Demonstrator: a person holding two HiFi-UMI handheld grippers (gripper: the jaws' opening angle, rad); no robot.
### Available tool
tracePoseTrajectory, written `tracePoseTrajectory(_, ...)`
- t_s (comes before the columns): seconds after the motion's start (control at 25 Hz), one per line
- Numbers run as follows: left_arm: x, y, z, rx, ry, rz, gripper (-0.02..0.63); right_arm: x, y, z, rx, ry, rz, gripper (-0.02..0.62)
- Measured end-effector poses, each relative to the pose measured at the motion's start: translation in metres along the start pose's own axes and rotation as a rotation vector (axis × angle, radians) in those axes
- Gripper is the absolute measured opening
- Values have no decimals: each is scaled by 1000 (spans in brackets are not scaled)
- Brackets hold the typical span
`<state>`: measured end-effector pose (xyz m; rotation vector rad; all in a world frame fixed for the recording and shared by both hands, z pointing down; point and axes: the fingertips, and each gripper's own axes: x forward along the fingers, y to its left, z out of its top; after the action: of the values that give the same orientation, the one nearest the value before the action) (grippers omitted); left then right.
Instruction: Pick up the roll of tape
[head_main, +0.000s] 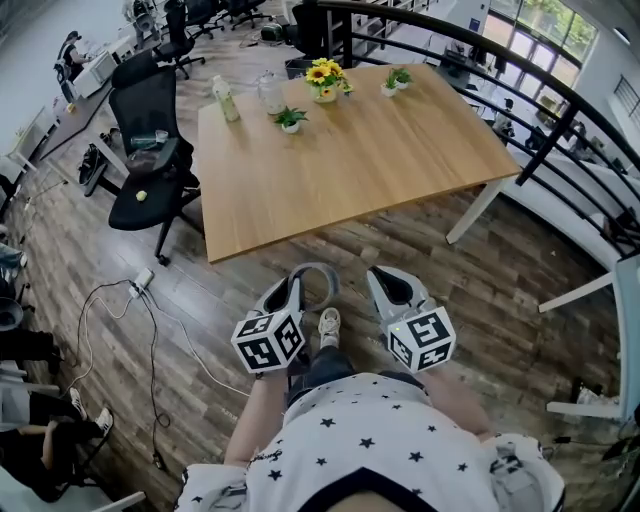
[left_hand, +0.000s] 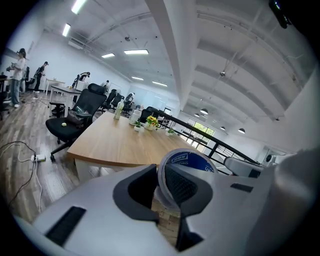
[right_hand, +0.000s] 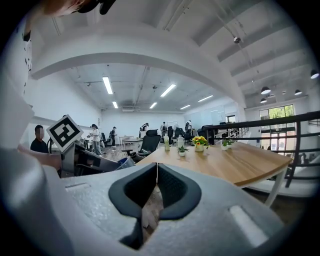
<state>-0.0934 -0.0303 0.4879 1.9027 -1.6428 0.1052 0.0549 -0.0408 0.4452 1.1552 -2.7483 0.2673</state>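
**One roll of tape, gripped in your left gripper in mid-air**

The single roll of tape (head_main: 328, 277) (left_hand: 192, 161) sits with its wall pinched between the two jaws of your left gripper (head_main: 291, 287) (left_hand: 160, 176), held over the wood floor (head_main: 510, 270) just short of the table's near edge. Your right gripper (head_main: 386, 284) (right_hand: 156, 176), just beside it, has its two jaws pressed together with nothing between them. Ahead, the one table (head_main: 350, 170) carries one bottle (head_main: 225, 98), one jar (head_main: 270, 92), one pot of sunflowers (head_main: 325, 80) and three small potted plants (head_main: 290, 120), all towards its far end. One black office chair (head_main: 150, 150) stands left of the table with one yellow ball (head_main: 141, 196) on its seat.
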Motion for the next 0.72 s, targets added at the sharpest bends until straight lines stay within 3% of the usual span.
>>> tracePoseTrajectory(0.72, -12, -10, -2, 2, -13, -12, 52, -7, 1, -4, -25, 15, -29, 6)
